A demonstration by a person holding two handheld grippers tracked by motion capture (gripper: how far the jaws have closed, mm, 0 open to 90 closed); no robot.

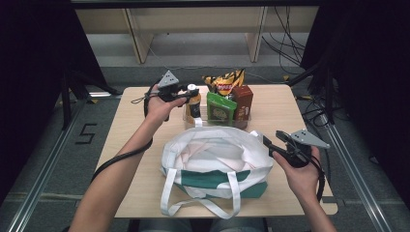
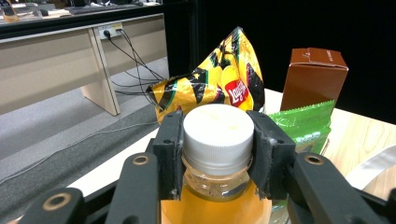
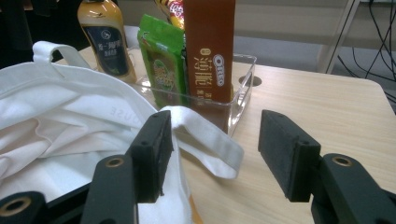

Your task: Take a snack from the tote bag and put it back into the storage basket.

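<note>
The left gripper (image 1: pixel 189 93) is pinching the white cap of an orange drink bottle (image 1: pixel 194 104) that is standing upright at the left end of a clear plastic tray (image 1: pixel 186 118) near the far edge of the wooden table (image 1: pixel 280 111). In the high view, a person's left hand is holding this gripper out over the table, while the right gripper (image 1: pixel 269 143) is sitting at the right rim of a white tote bag (image 1: pixel 212 159) with a green band, which is lying open in the middle of the table. Beside the bottle in the tray are standing a green snack packet (image 1: pixel 221 108), a brown box (image 1: pixel 243 101) and, behind them, a yellow chip bag (image 1: pixel 226 82). In the left gripper view, the left gripper (image 2: pixel 218 140) is pressing its two black pads against both sides of the bottle cap (image 2: pixel 218 133), with the orange liquid showing below; the chip bag (image 2: pixel 219 79), the brown box (image 2: pixel 313 74) and the green packet (image 2: pixel 308 126) are rising just behind. In the right gripper view, the right gripper (image 3: pixel 215 154) is holding its jaws spread apart with nothing pinched between them; its left pad is resting just beside a white strap (image 3: pixel 205 140) of the tote bag (image 3: pixel 60 140), and the bottle (image 3: pixel 105 42), green packet (image 3: pixel 163 65) and brown box (image 3: pixel 208 51) are standing in the tray (image 3: pixel 243 88) beyond.
</note>
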